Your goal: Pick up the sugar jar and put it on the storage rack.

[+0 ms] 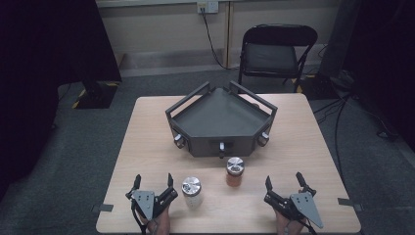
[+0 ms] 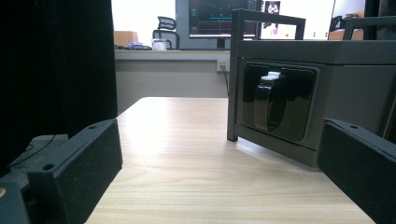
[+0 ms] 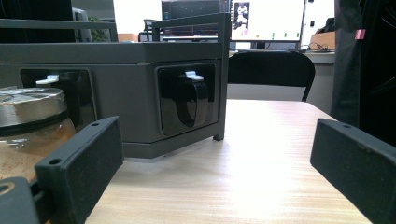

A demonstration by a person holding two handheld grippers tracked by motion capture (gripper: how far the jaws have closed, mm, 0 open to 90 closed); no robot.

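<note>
Jars (image 1: 191, 191) (image 1: 235, 171) apparently upright, lids up.

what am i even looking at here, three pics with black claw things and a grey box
A person sits at a wooden table with a hand-held gripper in each hand: the left hand-held gripper and the right hand-held gripper. The wide picture comes from a camera above the table. The other two come from cameras riding on each tool, looking along its black jaws. On the table stand a grey angled rack with small knobs, a jar of pale contents and a jar of brown contents, both with metal lids. Both tools are open and hold nothing.
</note>
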